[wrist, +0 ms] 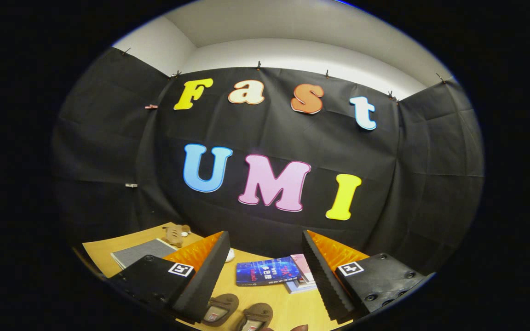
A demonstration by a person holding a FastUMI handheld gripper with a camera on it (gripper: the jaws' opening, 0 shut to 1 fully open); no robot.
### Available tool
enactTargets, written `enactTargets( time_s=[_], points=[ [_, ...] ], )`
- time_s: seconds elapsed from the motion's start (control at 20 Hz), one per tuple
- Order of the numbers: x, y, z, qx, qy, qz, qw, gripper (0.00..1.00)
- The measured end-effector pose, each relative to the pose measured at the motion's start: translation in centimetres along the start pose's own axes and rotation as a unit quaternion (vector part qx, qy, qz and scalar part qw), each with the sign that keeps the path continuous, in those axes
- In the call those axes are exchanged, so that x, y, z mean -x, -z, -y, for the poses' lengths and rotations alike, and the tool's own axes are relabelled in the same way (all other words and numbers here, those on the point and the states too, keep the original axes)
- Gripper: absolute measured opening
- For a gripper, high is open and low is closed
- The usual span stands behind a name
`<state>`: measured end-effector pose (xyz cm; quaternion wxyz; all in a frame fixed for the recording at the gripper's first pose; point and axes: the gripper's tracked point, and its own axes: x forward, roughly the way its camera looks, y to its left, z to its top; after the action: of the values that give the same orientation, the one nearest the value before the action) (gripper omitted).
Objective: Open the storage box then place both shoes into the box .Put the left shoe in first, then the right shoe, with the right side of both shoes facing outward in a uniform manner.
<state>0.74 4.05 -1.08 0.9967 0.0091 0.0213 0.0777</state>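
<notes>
The gripper (262,276) was held above the table (288,308) with its fingers spread wide apart and nothing between them. It was aimed mostly at the booth wall, so the table surface appeared low, beneath the fingertips.

The two shoes (237,312) — brown slip-on sandals — lay side by side at the near edge of the table, below the gap between the fingers and nearer the left finger. Their toes pointed away from the gripper, so the long axes ran roughly along the line of the fingers (the heels were cut off from sight). Which shoe was the left one could not be judged with confidence.

Beyond the shoes, toward the far edge, a blue book (265,272) lay on a small stack of books (302,278). At the far left corner lay a grey pad (143,252) with a small plush toy (176,234) just behind it.

No storage box could be identified. The shoes sat below and close in; reaching them would probably call for tilting the gripper downward.
</notes>
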Motion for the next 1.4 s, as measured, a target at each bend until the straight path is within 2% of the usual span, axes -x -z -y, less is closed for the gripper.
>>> enactTargets(
  time_s=[0.15,0.25,0.35,0.4,0.5,0.65,0.75,0.85,0.95,1.15,1.3,1.4],
  points=[
    [-1.2,0.9,-3.7,-0.053,-0.081,-0.030,0.995,0.97],
    [-1.9,2.3,-5.6,-0.082,-0.117,-0.057,0.988,0.97],
    [-2.9,4.5,-8.1,-0.121,-0.159,-0.095,0.975,0.98],
    [-3.3,5.6,-9.8,-0.150,-0.185,-0.115,0.964,0.98],
    [-3.7,8.3,-13.3,-0.222,-0.243,-0.165,0.930,0.98],
    [-4.7,13.0,-17.0,-0.338,-0.294,-0.258,0.856,0.98],
    [-5.5,16.5,-18.9,-0.406,-0.307,-0.320,0.799,0.98],
    [-6.8,19.6,-20.6,-0.460,-0.313,-0.361,0.749,0.98],
    [-7.8,22.9,-21.9,-0.500,-0.304,-0.391,0.710,0.98],
    [-9.1,27.5,-23.5,-0.541,-0.298,-0.418,0.666,0.97],
    [-9.9,30.1,-24.9,-0.554,-0.306,-0.433,0.642,0.97],
    [-10.4,30.5,-25.8,-0.573,-0.319,-0.429,0.621,0.97]
  ],
)
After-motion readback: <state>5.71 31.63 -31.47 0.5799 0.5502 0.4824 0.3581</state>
